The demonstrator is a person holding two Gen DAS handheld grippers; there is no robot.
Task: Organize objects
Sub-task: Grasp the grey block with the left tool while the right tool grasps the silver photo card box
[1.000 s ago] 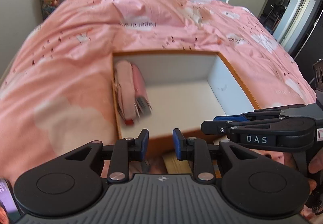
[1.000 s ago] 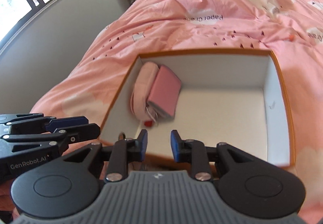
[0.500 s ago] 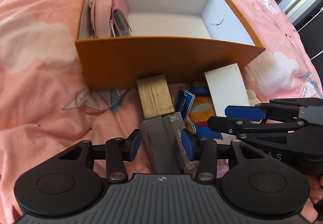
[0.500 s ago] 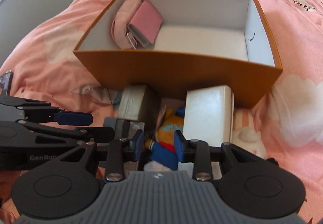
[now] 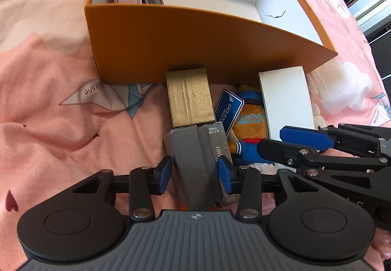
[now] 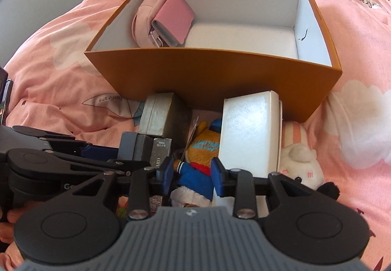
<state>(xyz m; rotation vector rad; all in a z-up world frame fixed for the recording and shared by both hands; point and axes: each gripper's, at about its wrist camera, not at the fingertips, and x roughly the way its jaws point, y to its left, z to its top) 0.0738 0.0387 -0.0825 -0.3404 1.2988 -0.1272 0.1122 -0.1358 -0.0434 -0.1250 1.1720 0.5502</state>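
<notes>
An orange box (image 5: 195,39) (image 6: 215,70) stands open on the pink bed, with a pink pouch (image 6: 146,17) and a pink wallet (image 6: 174,18) at its left end. In front of it lie a gold box (image 5: 189,97), a grey box (image 5: 195,161), a plush toy in blue and orange (image 6: 198,156) and a white box (image 6: 248,129). My left gripper (image 5: 195,172) is open, its pads on either side of the grey box. My right gripper (image 6: 191,173) is open around the plush toy's blue part.
A white and pink plush rabbit (image 6: 299,158) lies right of the white box. A blue tag (image 5: 228,109) lies beside the plush toy. The pink duvet (image 5: 48,112) is soft and wrinkled all around.
Both grippers have come down from above the orange box to the objects in front of it. The left jaws now straddle the grey box, the right jaws the plush toy.
</notes>
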